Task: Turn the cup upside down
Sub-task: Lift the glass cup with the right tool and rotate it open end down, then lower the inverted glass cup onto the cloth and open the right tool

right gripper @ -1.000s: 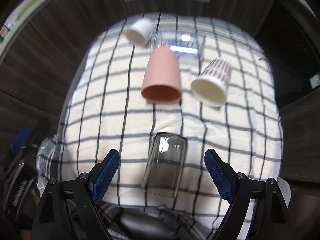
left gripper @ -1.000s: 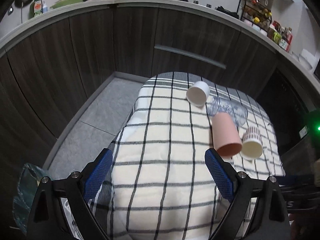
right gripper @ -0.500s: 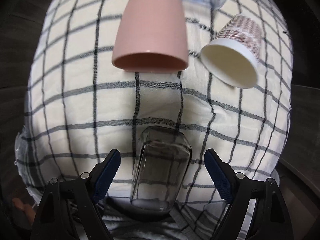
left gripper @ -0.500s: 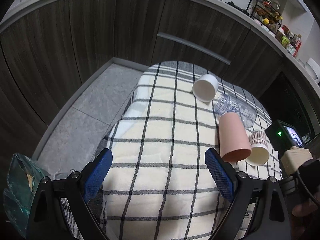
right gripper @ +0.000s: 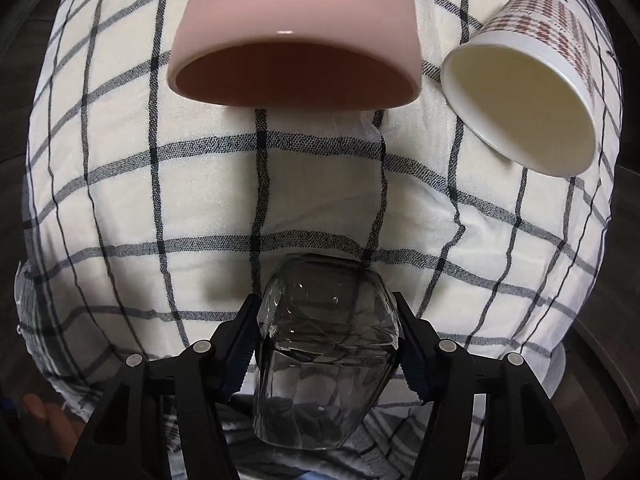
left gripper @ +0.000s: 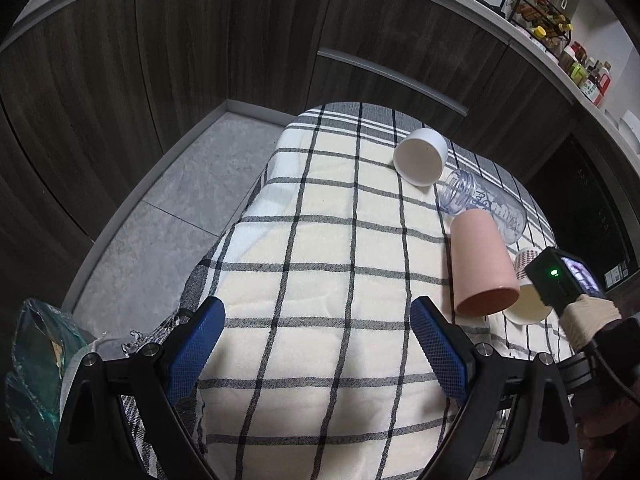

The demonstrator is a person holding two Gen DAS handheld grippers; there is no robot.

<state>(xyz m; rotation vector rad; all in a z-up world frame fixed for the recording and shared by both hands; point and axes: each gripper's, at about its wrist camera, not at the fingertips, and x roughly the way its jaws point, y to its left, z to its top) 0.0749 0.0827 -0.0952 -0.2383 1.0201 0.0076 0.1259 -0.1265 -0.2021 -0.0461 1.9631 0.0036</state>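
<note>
A clear glass cup point(right gripper: 324, 344) lies on its side on the checked cloth point(right gripper: 120, 184), near the front edge. My right gripper point(right gripper: 325, 332) is shut on the glass cup, with its blue pads against both sides. A pink cup point(right gripper: 296, 28) and a patterned paper cup point(right gripper: 528, 92) lie on their sides just beyond, mouths facing me. In the left wrist view the pink cup point(left gripper: 480, 260) and paper cup point(left gripper: 524, 308) lie at the right. My left gripper point(left gripper: 318, 348) is open and empty above the cloth's near part.
A white cup point(left gripper: 420, 156) and a clear plastic bottle point(left gripper: 480, 204) lie on their sides at the cloth's far end. Dark wooden cabinets point(left gripper: 160, 60) curve behind. Grey floor tiles point(left gripper: 168, 208) lie left of the table. A green bag point(left gripper: 32, 360) sits at the lower left.
My right gripper has moved forward and down over the glass cup and closed on it. My left gripper stays open and its view has shifted slightly.
</note>
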